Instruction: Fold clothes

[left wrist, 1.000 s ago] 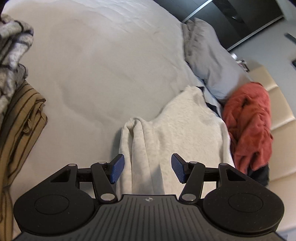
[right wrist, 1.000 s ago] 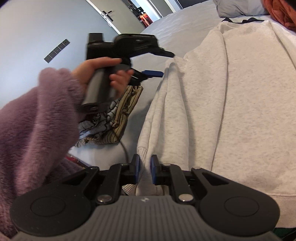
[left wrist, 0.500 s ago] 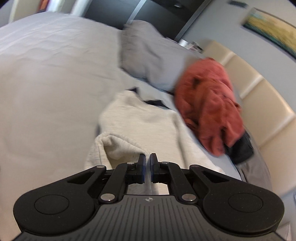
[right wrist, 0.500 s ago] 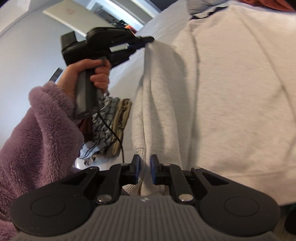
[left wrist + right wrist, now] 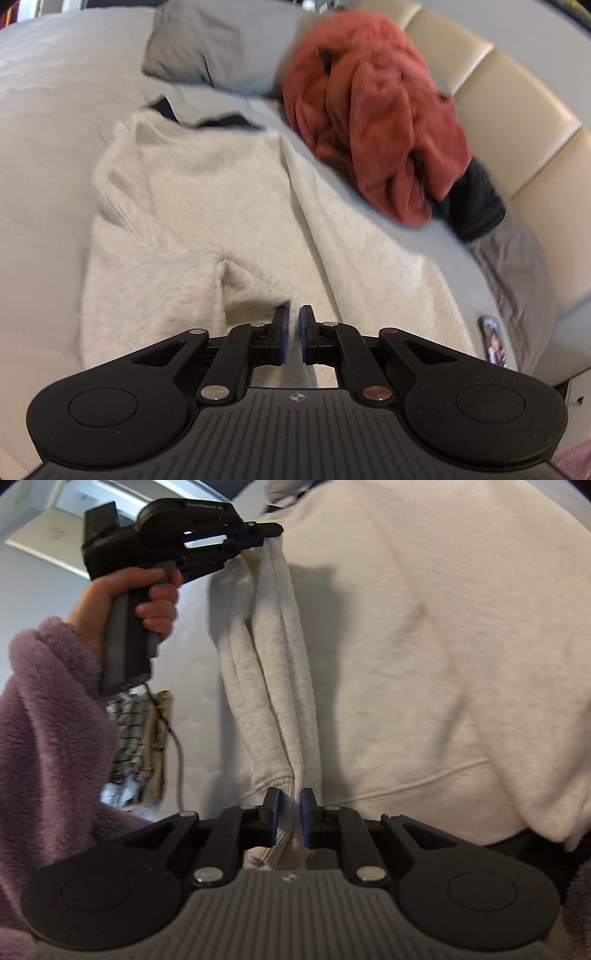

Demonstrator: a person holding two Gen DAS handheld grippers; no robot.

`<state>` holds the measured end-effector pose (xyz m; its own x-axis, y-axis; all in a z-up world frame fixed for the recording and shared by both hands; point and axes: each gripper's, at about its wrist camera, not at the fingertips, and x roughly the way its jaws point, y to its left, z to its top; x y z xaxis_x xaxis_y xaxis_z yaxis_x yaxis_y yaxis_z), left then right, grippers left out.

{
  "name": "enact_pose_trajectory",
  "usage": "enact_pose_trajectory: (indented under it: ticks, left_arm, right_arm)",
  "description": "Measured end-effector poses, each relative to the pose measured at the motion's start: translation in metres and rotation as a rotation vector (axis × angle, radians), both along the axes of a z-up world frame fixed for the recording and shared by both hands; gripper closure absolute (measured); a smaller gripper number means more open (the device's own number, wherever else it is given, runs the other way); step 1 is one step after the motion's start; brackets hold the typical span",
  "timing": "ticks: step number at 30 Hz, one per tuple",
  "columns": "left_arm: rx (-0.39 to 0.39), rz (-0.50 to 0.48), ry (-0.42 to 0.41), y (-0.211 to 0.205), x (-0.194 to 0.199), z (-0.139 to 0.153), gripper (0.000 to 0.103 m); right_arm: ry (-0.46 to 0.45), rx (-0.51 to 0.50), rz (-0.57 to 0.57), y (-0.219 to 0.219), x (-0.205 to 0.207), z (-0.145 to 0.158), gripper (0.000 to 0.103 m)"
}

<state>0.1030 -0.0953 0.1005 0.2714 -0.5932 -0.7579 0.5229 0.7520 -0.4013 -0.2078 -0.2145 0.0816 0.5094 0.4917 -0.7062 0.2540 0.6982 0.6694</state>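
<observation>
A pale heather-grey sweatshirt [image 5: 229,206] lies spread on the bed [image 5: 44,122], its ribbed hem toward the near edge and its neck toward the far pillows. Its fleece looks soft and thick, with a seam running across the lower body. One sleeve [image 5: 273,686] is lifted along the left side of the garment, hanging as a long doubled fold between the two claws.

The left claw [image 5: 293,334] pinches a fold of that fabric between its blue pads [image 5: 281,332]; its jaws have just been closing and then easing slightly, with cloth between them. In the right wrist view the same claw [image 5: 264,533] grips the upper end of the sleeve, held by a hand [image 5: 129,598] in a fluffy purple sleeve [image 5: 48,731]. The right claw [image 5: 289,818] is pressed together on the ribbed cuff end of the sleeve.

The bed carries a light quilted cover. At its far side lie a grey pillow [image 5: 199,48], a crumpled rust-red garment [image 5: 373,110] and a dark garment [image 5: 472,206] just beside it, against a cream padded headboard [image 5: 517,122]. Left of the sweatshirt sit checked and striped folded clothes [image 5: 144,738].

The left wrist view is blurred. A small picture-like object [image 5: 493,341] at the bed's right edge is too small to identify.
</observation>
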Motion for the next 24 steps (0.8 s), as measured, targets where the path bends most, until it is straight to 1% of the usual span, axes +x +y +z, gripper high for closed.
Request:
enact_pose_trajectory:
  ticks: [1,3,4,5,6,7,9,11,13,14,16,17,18,19,20,21,22,24]
  left_arm:
    - [0.003,-0.009,0.002,-0.004,-0.001,0.001,0.09]
    - [-0.048,-0.035,-0.011,-0.004,-0.005,0.015,0.079]
    - [-0.062,-0.045,-0.033,-0.004,-0.007,0.025,0.075]
    - [-0.048,-0.045,-0.07,-0.003,-0.01,0.036,0.07]
    - [-0.014,-0.038,-0.115,-0.002,-0.014,0.046,0.066]
    - [0.033,-0.031,-0.161,-0.001,-0.017,0.055,0.066]
    - [0.167,-0.016,-0.233,-0.001,-0.023,0.061,0.066]
    - [0.272,-0.004,-0.27,-0.002,-0.026,0.055,0.066]
    - [0.323,-0.013,-0.272,-0.007,-0.03,0.045,0.063]
    - [0.355,-0.024,-0.275,-0.013,-0.031,0.038,0.058]
    - [0.465,-0.037,-0.319,-0.029,-0.035,0.024,0.057]
    - [0.529,-0.034,-0.359,-0.036,-0.037,0.016,0.057]
    - [0.578,-0.03,-0.384,-0.041,-0.037,0.009,0.063]
    - [0.601,-0.027,-0.386,-0.042,-0.035,0.004,0.07]
    - [0.59,-0.02,-0.37,-0.041,-0.031,0.001,0.084]
    - [0.553,0.004,-0.343,-0.036,-0.026,0.001,0.09]
    - [0.505,0.045,-0.312,-0.029,-0.02,0.004,0.094]
    - [0.4,0.122,-0.257,-0.014,-0.011,0.015,0.097]
  right_arm:
    - [0.014,0.002,-0.009,-0.003,0.0,-0.004,0.089]
    - [0.033,0.014,-0.027,-0.007,0.0,-0.011,0.09]
    - [0.04,0.02,-0.037,-0.01,0.003,-0.015,0.09]
    - [0.044,0.027,-0.043,-0.012,0.007,-0.018,0.091]
    - [0.045,0.033,-0.044,-0.012,0.007,-0.02,0.091]
    - [0.043,0.037,-0.043,-0.012,0.008,-0.02,0.091]
    - [0.039,0.042,-0.04,-0.014,0.006,-0.019,0.091]
    - [0.038,0.05,-0.041,-0.02,0.003,-0.02,0.091]
    - [0.037,0.055,-0.042,-0.021,0.003,-0.021,0.091]
    - [0.036,0.057,-0.042,-0.021,0.003,-0.021,0.091]
    - [0.033,0.059,-0.04,-0.022,0.003,-0.02,0.091]
    - [0.031,0.058,-0.039,-0.022,0.003,-0.021,0.091]
    - [0.028,0.058,-0.037,-0.022,0.002,-0.02,0.091]
    - [0.025,0.058,-0.034,-0.022,0.001,-0.019,0.091]
    - [0.022,0.059,-0.031,-0.022,0.001,-0.019,0.091]
    - [0.016,0.061,-0.024,-0.022,0.001,-0.018,0.091]
    - [0.009,0.062,-0.013,-0.021,0.002,-0.017,0.091]
    - [-0.01,0.065,0.013,-0.019,0.002,-0.014,0.091]
